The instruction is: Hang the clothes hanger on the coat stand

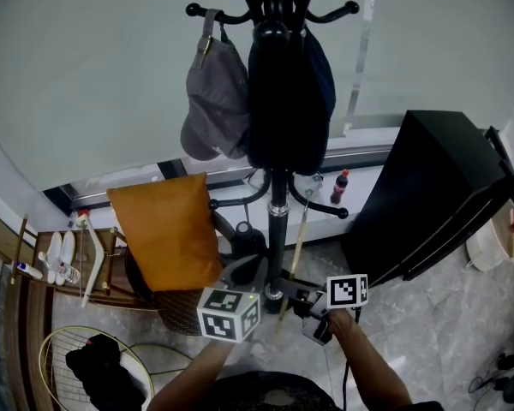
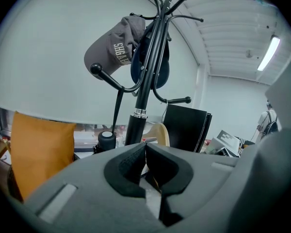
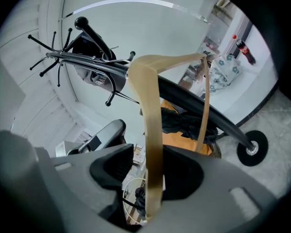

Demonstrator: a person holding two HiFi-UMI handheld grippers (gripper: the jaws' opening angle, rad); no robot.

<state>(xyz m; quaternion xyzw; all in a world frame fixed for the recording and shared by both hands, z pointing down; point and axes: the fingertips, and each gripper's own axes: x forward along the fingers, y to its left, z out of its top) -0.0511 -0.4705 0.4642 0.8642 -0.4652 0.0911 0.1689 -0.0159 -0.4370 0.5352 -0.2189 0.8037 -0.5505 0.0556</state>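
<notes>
**Head view.** One black coat stand (image 1: 277,229): a round pole with a silvery collar and curved, ball-tipped arms at an upper and a lower level. On the upper arms hang one grey fabric cap (image 1: 214,101) and one larger dark fabric item (image 1: 287,101). One clothes hanger (image 1: 296,248) of pale, smooth wood lies low beside the pole, under the hung things, and shows here as a thin slanted bar. Whether its hook rests on a lower arm cannot be told. Around the stand are one orange rectangular cushion (image 1: 167,229), one boxy black cabinet (image 1: 437,195), one dark cola bottle (image 1: 339,187) with a red cap, two white shoes (image 1: 60,259) and one yellow-rimmed racket (image 1: 64,349).

**Left gripper view.** The left gripper (image 2: 145,147) has grey shells and ribbed black pads, clenched so that their tips meet. The hanger's rounded wooden end rises just behind them, next to the pole. Whether the pads pinch it cannot be told.

**Right gripper view.** The right gripper (image 3: 150,174) is released, its jaws standing apart. The hanger's broad, flat arm runs up between the jaws, with a gap on one side. At its bend it crosses in front of the stand's pole, and a thinner bar drops from the far corner.
</notes>
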